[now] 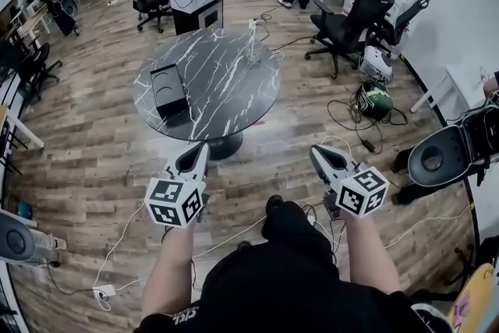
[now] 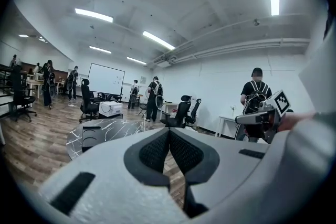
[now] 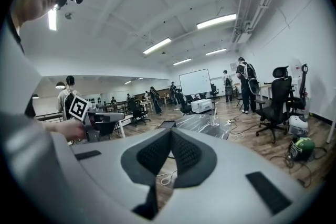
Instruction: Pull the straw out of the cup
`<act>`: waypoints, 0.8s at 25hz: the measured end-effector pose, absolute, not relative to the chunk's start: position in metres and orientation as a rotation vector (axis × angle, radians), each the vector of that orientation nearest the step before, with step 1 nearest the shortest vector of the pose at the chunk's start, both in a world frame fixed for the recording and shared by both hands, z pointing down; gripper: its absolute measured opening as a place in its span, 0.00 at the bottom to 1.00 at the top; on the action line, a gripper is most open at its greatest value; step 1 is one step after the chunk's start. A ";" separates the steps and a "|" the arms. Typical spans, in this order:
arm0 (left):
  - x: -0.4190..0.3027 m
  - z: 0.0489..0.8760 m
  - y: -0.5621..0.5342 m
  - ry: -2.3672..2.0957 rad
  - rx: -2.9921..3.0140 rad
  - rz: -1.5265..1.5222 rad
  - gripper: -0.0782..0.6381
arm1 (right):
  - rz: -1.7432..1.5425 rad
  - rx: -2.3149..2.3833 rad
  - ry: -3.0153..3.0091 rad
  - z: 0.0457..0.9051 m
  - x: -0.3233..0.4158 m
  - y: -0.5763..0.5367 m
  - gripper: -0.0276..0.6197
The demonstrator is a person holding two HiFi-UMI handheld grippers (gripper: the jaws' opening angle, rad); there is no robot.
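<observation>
A round black marble table (image 1: 234, 101) stands ahead on the wooden floor. Near its far edge is a small clear cup (image 1: 252, 53) with the straw (image 1: 251, 31) standing upright in it; whether the cup holds any liquid is too small to tell. On the table's left side, well apart from the cup, lies a black box (image 1: 168, 90) whose inside is too dark to read. The left gripper (image 1: 196, 154) and the right gripper (image 1: 322, 154) hover side by side over the floor at the near side of the table, well apart from the cup. Each gripper's own view shows its jaws pressed together at the tips with nothing between them, the left gripper (image 2: 169, 131) and the right gripper (image 3: 170, 131) alike.
</observation>
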State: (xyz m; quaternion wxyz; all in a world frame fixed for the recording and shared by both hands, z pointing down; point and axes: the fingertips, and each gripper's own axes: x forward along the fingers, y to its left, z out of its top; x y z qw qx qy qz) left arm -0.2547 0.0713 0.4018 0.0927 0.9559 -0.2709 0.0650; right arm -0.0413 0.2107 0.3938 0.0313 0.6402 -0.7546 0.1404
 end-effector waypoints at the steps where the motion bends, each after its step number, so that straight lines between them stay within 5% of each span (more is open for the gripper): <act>1: -0.253 0.404 0.067 -0.805 2.832 0.195 0.12 | 0.438 1.966 -2.327 0.396 -0.040 0.206 0.05; 11: -0.198 0.415 -0.029 -0.862 2.806 0.236 0.12 | 0.528 1.950 -2.359 0.422 0.029 0.105 0.05; 20: -0.079 0.442 -0.143 -0.828 2.791 0.352 0.12 | 0.660 1.888 -2.314 0.462 0.144 -0.007 0.05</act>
